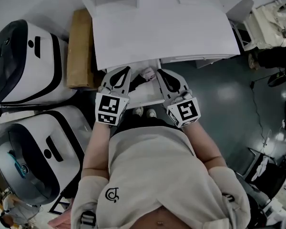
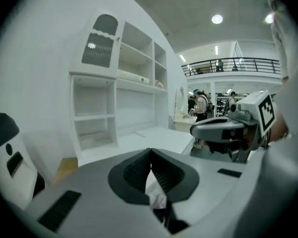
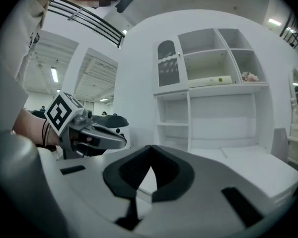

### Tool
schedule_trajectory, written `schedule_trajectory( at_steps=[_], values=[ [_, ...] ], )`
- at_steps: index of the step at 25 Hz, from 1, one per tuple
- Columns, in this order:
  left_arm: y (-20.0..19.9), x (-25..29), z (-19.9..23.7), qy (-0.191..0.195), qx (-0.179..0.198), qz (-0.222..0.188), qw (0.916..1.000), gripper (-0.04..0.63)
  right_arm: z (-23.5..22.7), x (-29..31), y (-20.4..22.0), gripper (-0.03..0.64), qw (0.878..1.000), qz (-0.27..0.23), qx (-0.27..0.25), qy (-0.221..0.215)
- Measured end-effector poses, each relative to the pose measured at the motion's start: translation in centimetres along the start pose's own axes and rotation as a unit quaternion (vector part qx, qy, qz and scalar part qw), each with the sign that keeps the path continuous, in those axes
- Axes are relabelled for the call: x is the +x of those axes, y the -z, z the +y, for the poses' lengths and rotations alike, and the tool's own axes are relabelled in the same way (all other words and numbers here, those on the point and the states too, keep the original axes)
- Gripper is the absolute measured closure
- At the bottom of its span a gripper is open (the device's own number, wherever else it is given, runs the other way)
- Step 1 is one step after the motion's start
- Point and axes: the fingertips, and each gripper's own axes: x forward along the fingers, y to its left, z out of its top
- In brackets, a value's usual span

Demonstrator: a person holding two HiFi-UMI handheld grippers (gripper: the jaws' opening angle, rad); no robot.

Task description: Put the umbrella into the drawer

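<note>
Claws both pinched shut and empty, left claw [image 1: 127, 69] and right claw [image 1: 159, 72] flank the open drawer [image 1: 150, 99] under the front edge of the worktop [image 1: 162, 30], the small patterned umbrella [image 1: 147, 73] apparently lying inside.

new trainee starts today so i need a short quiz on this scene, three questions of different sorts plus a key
1. True or false: the right gripper has something clamped between its jaws.
2. In the head view, what lies just left of the white desk? a) a cardboard box b) a ladder c) a bicycle
3. Fill in: the jaws of the left gripper are ____ (open or shut).

Key
1. False: its jaws are together with nothing between them.
2. a
3. shut
</note>
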Motion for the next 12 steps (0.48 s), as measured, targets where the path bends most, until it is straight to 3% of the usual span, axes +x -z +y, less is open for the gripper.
schedule_trajectory(
  at_steps=[5, 12],
  values=[
    [-5.1, -3.9, 1.6, -0.061, 0.014, -0.066, 0.9958, 0.581, 0.2, -0.8, -4.8, 0.611, 0.998, -0.047, -0.024, -0.022],
    [-7.7, -7.7, 3.7, -0.128, 0.003, -0.114, 0.9852, 0.581, -0.6, -0.4, -8.3, 0.611, 0.995, -0.081, -0.038, -0.039]
  ],
)
